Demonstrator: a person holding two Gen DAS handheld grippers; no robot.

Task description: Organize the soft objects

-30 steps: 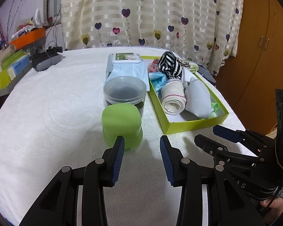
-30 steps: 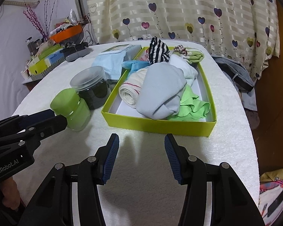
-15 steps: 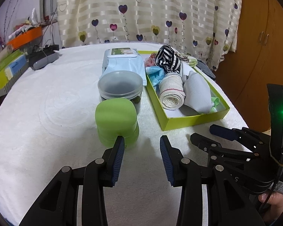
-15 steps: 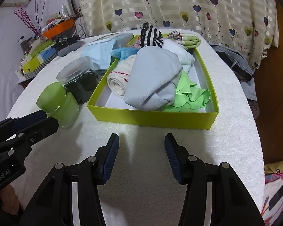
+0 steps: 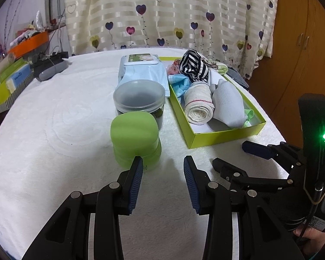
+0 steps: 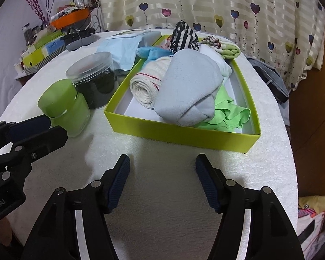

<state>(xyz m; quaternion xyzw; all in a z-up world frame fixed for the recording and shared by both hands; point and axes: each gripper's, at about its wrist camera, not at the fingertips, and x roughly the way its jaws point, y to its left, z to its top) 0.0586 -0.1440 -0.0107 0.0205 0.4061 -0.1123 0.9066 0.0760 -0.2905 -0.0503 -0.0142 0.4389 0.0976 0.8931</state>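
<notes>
On the white towelling-covered table (image 6: 162, 195), a shallow lime-green cardboard box (image 6: 179, 130) sits to the right of centre, holding the soft things: a rolled cream towel with a thin red stripe (image 6: 146, 86), a pale grey waffle-knit cloth bundle (image 6: 188, 91) lying against it and partly over a crumpled light-green cloth (image 6: 229, 114) at the near right corner, and a black-and-white striped fabric piece (image 5: 192, 65) standing up at the far end. Left of the box stand a clear plastic jar with dark contents (image 5: 139, 99) and, nearer, a green squarish-capped bottle (image 5: 135, 138). The left gripper (image 5: 162, 169) is spread and empty, its left finger just beside the green bottle. The right gripper (image 6: 162, 169) is likewise spread wide and holds nothing, hovering near the box's front wall. The cloths should be light, limp and easily unrolled; pinching the grey bundle across its thick folded middle, rather than a loose edge, looks likeliest to lift it whole.
</notes>
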